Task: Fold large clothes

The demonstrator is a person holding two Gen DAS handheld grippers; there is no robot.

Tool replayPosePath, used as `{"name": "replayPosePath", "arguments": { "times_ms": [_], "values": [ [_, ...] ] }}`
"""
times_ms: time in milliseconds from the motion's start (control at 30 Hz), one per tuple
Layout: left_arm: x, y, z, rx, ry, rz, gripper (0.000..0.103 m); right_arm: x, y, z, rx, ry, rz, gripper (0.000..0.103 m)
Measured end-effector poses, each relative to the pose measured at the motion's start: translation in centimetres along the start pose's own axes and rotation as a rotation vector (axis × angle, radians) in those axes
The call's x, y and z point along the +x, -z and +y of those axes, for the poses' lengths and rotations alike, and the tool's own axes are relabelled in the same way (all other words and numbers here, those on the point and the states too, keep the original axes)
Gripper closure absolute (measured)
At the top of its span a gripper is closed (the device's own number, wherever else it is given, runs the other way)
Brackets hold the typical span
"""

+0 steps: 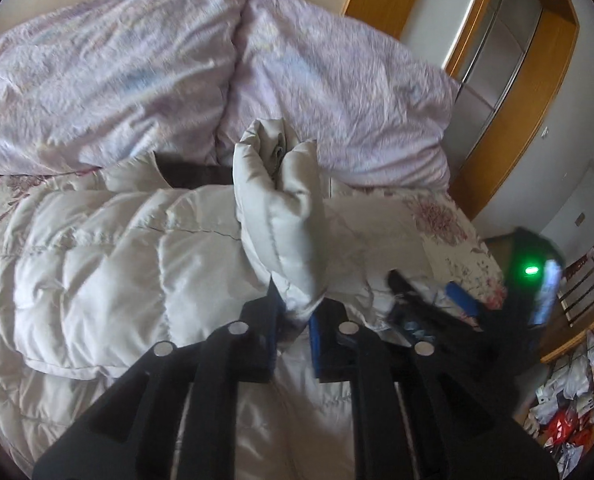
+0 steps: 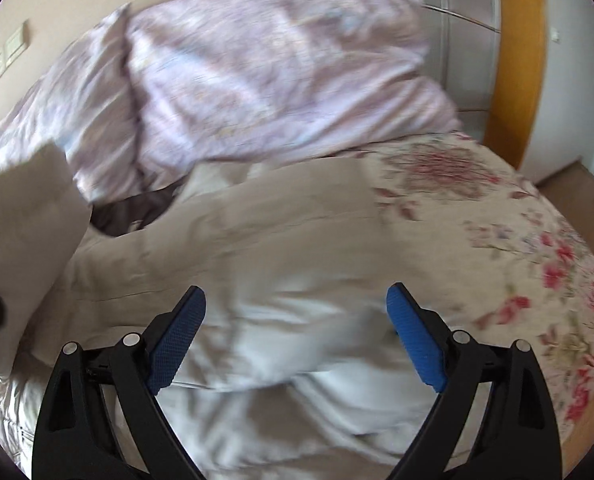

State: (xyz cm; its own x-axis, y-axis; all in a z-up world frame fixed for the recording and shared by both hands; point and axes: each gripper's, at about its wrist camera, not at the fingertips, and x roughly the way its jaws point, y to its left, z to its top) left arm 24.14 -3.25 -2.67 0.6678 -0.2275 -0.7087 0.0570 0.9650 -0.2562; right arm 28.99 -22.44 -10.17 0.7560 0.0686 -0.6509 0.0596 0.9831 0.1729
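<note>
Black two-finger tooling with blue pads filled the lower part of both wrist views. From the left wrist camera, the left gripper [image 1: 297,312] had its jaws drawn close together with a bunched sleeve of the pale grey quilted down jacket [image 1: 109,264] pinched between the pads; the sleeve [image 1: 281,216] rose upright out of the jaws, its cuff end folded over at the top. The jacket body lay spread across the bed, its quilted panels to the left of the sleeve and a dark inner lining [image 1: 193,172] showing at the collar end near the duvet. Beneath it was a cream bedspread printed with pink and red flowers [image 1: 441,220]. A crumpled pale lilac duvet [image 1: 145,76] was heaped at the far side of the bed. To the right of the left gripper, the second tool [image 1: 429,304] appeared blurred, with a green light [image 1: 531,270] glowing on its body. From the right wrist camera, the right gripper [image 2: 295,320] stood with its jaws spread wide, nothing between the blue pads [image 2: 177,344], above the smooth pale fabric of the jacket. The raised sleeve showed at the left edge of that view. A wooden door frame [image 1: 509,120] and cluttered floor lay beyond the bed.
</note>
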Motion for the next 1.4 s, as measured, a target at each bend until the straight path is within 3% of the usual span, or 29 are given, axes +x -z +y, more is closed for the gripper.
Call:
{"name": "replayPosePath", "arguments": {
  "times_ms": [100, 167, 233, 300, 367, 467, 600, 767, 900, 1000, 1200, 1267, 1300, 1367, 1400],
  "values": [
    [2.0, 0.8, -0.6, 0.011, 0.031, 0.069, 0.058, -0.1, -0.1, -2.2, 0.037, 0.02, 0.003, 0.009],
    [2.0, 1.1, -0.9, 0.037, 0.066, 0.083, 0.046, -0.6, -0.4, -3.0, 0.04, 0.012, -0.009, 0.009],
    [0.8, 1.2, -1.0, 0.056, 0.079, 0.052, 0.033, -1.6, -0.5, -3.2, 0.033, -0.023, -0.033, 0.012],
    [-1.4, 1.1, 0.0, 0.058, 0.088, 0.004, 0.028, -2.7, -1.0, -2.7, 0.018, -0.094, -0.061, 0.02],
    [-3.3, 1.0, 1.6, 0.055, 0.051, -0.043, 0.024, -3.5, -1.3, -1.2, -0.019, -0.208, -0.07, 0.026],
    [-4.9, 0.7, 5.2, 0.042, -0.093, -0.099, 0.023, -4.0, -1.4, 2.1, -0.099, -0.363, -0.05, 0.039],
    [-5.0, 0.4, 10.4, -0.021, -0.247, -0.1, 0.023, -3.1, -1.1, 7.5, -0.215, -0.451, -0.003, 0.056],
    [-4.4, 0.8, 13.8, -0.026, -0.374, -0.115, 0.023, -0.2, 0.0, 12.0, -0.331, -0.425, 0.065, 0.066],
    [-3.2, 1.4, 14.6, 0.007, -0.426, -0.098, 0.02, 3.7, 0.8, 12.4, -0.364, -0.318, 0.13, 0.068],
    [-2.4, 1.8, 15.4, 0.009, -0.436, -0.066, 0.02, 6.2, 1.3, 11.2, -0.313, -0.331, 0.169, 0.068],
    [-1.8, 2.0, 16.3, -0.009, -0.426, -0.046, 0.01, 6.5, 2.0, 13.2, -0.415, -0.248, 0.161, 0.067],
    [-2.3, 2.3, 16.4, -0.015, -0.42, -0.049, 0.01, 6.1, 1.5, 13.0, -0.414, -0.263, 0.183, 0.066],
    [-2.9, 2.6, 16.3, -0.012, -0.407, -0.054, 0.01, 5.7, 1.1, 12.6, -0.399, -0.283, 0.203, 0.062],
    [-4.0, 3.3, 16.7, -0.01, -0.388, -0.051, 0.01, 4.5, 0.3, 11.3, -0.362, -0.325, 0.215, 0.038],
    [-4.6, 3.7, 17.0, -0.011, -0.381, -0.044, 0.009, 2.8, -0.1, 10.0, -0.341, -0.33, 0.179, 0.015]
  ]
}}
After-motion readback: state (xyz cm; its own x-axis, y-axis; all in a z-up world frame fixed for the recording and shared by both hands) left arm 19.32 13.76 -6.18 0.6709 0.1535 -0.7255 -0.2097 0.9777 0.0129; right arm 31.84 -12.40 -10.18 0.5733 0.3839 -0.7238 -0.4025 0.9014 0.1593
